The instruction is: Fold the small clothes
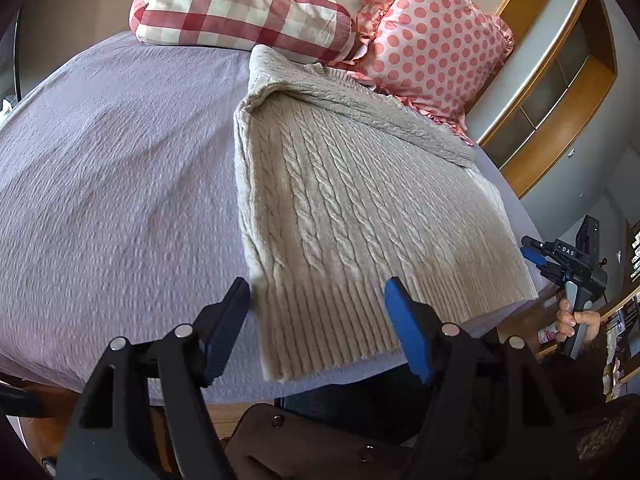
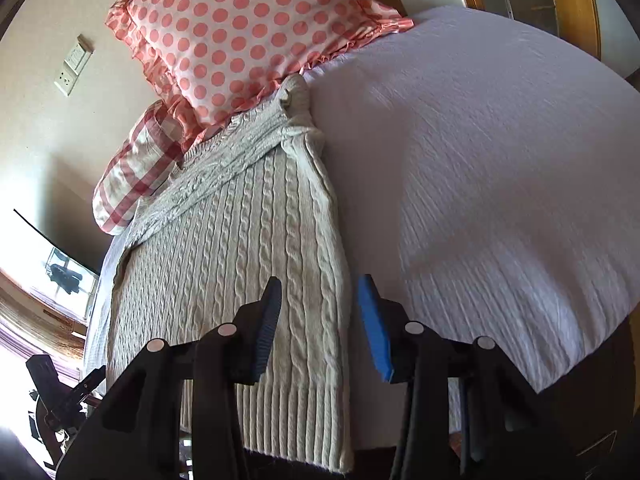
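A beige cable-knit sweater [image 1: 352,208] lies flat on the lilac bedspread [image 1: 112,184], its sleeves folded in over the body and its ribbed hem at the near edge. My left gripper [image 1: 316,312] is open and empty, hovering over the hem's left corner. The right gripper [image 1: 536,258] shows there at the hem's right corner, held by a hand. In the right wrist view the sweater [image 2: 240,248] runs away from me, and my right gripper [image 2: 320,312] is open, its jaws on either side of the sweater's right edge near the hem. The left gripper [image 2: 86,384] shows at lower left.
A red-checked pillow [image 1: 240,8] and a pink polka-dot pillow [image 1: 432,44] lean against the wall at the head of the bed. A wooden cabinet [image 1: 560,92] stands to the right. The bedspread [image 2: 480,184] stretches wide on the right of the sweater.
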### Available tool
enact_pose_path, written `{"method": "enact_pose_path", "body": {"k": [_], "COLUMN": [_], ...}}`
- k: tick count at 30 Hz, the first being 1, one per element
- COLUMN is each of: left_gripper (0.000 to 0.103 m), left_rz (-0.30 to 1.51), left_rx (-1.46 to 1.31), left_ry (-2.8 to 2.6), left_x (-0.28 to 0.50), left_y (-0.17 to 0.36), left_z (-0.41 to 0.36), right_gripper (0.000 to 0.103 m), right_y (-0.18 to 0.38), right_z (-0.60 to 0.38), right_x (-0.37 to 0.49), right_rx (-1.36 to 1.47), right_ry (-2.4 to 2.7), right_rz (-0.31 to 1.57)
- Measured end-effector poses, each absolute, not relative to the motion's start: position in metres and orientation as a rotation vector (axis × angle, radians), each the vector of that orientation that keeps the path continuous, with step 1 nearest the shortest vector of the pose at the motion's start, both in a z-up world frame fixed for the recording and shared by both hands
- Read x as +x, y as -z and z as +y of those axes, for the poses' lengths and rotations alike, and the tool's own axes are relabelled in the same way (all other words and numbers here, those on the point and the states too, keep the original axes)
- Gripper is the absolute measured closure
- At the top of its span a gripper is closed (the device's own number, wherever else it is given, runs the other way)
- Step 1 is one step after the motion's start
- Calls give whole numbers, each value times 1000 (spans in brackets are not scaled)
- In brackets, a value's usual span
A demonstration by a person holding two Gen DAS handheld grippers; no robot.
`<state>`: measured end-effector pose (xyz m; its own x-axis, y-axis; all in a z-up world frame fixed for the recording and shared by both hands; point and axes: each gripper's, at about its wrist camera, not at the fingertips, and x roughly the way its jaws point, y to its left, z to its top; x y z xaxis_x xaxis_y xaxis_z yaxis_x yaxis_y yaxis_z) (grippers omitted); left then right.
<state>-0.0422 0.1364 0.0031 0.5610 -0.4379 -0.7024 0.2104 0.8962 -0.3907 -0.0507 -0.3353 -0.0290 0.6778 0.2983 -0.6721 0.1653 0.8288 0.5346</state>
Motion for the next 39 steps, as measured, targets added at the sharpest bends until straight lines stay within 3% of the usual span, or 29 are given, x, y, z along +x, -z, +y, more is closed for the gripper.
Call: {"method": "enact_pose_path", "body": {"k": [3,6,8,14,19,23,28,36,37,39], "left_gripper": [41,63,94,96,97,97,101,102,97,75], "left_rz": [885,886,909,835,725,713,809,846,824,806], "left_rx": [-262,-246,-282,-339,-372,-399,-396,-386,-408,-420], "left_ry": [368,340,369,465,393,281,175,92,108,153], "left_x": [-57,-65,-62,-25,81,190,293,348,341,324], "left_y": [-2,-2,1,-27,-80,-92,-66,-46,-51,-60], "left_z": [130,125,125,130,148,157,154,164,170,181], "right_gripper": [70,90,94,95,95,95,95,94,91,86], "right_y": [33,38,36,-31,-76,-60,-16,22,19,14], "right_z": [-329,-319,-315,-333,-339,-344,-346,-357,-358,-363], "right_x": [-72,-84,-87,-56,50,159,251,286,288,290], "right_rx": [615,606,610,688,717,789,850,970,970,984], "right_ry": [-125,-195,-235,-319,-323,-233,-86,134,126,103], "right_rz": [807,831,821,554,444,500,611,695,719,745]}}
